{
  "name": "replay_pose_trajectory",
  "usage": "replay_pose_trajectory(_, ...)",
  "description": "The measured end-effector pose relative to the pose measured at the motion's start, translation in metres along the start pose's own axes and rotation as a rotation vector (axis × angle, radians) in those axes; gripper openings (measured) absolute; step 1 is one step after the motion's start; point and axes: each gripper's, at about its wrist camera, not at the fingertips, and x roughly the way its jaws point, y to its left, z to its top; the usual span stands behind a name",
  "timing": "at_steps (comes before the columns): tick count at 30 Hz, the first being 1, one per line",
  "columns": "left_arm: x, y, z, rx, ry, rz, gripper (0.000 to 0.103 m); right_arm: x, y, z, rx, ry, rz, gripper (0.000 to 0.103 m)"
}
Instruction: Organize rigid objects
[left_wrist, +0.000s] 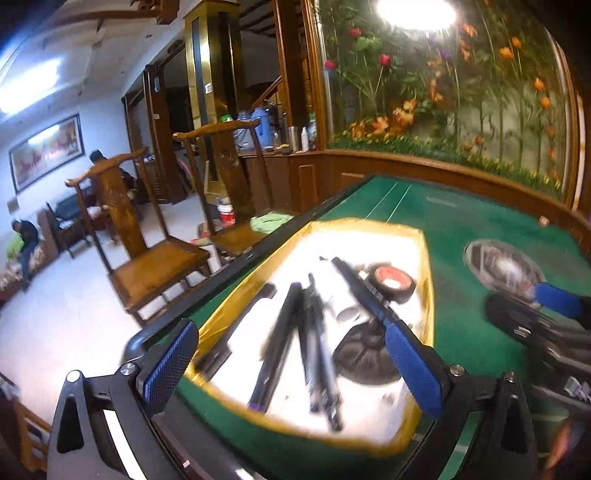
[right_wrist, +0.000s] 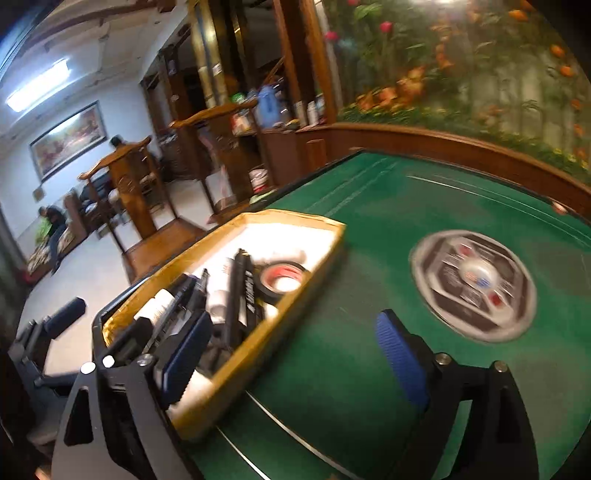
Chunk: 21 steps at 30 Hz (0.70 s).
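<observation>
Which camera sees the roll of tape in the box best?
The left wrist view: the tape roll lies unobstructed in the box. In the right wrist view, the roll is partly hidden behind black sticks.

Lay on the table (left_wrist: 461, 317), toward its left edge: an open tray (left_wrist: 369, 225). Held inside: several long rods (left_wrist: 314, 339) side by side, a roll of tape (left_wrist: 392, 281) at the far right corner. Sat right of the tray, apart from it, at the table's middle: a round panel (right_wrist: 474, 286). Stood left of the table, on the floor: two chairs (left_wrist: 147, 236).
</observation>
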Motion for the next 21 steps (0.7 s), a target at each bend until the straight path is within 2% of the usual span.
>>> replay_pose_trajectory(3,-0.011,0.003,-0.007,0.021,-0.013,-0.012,0.102,-0.022,-0.008,-0.021,-0.025,-0.055,0.007,0.091)
replay_pose_trajectory(5,-0.016,0.005,-0.012,0.031,-0.014,0.028,0.102,-0.035,-0.01,-0.024,-0.034,-0.103,-0.002,0.091)
replay_pose_trajectory(7,-0.021,0.006,-0.017,0.046,0.001,0.038,0.102,-0.04,-0.008,-0.023,-0.052,-0.129,-0.008,0.092)
replay_pose_trajectory(11,-0.035,0.014,-0.026,0.02,0.0,0.018,0.102,-0.027,0.0,-0.027,-0.108,-0.064,-0.008,0.093)
replay_pose_trajectory(13,-0.039,0.019,-0.027,0.009,0.021,0.039,0.102,-0.022,0.004,-0.03,-0.131,-0.033,-0.011,0.093)
replay_pose_trajectory(15,-0.041,0.019,-0.027,0.039,0.034,0.051,0.102,-0.024,0.006,-0.031,-0.138,-0.033,0.001,0.093)
replay_pose_trajectory(18,-0.036,0.025,-0.028,0.025,0.052,0.097,0.102,-0.025,0.007,-0.033,-0.133,-0.031,0.028,0.093)
replay_pose_trajectory(21,-0.033,0.029,-0.03,0.022,0.068,0.086,0.102,-0.023,0.007,-0.033,-0.134,-0.026,0.029,0.093)
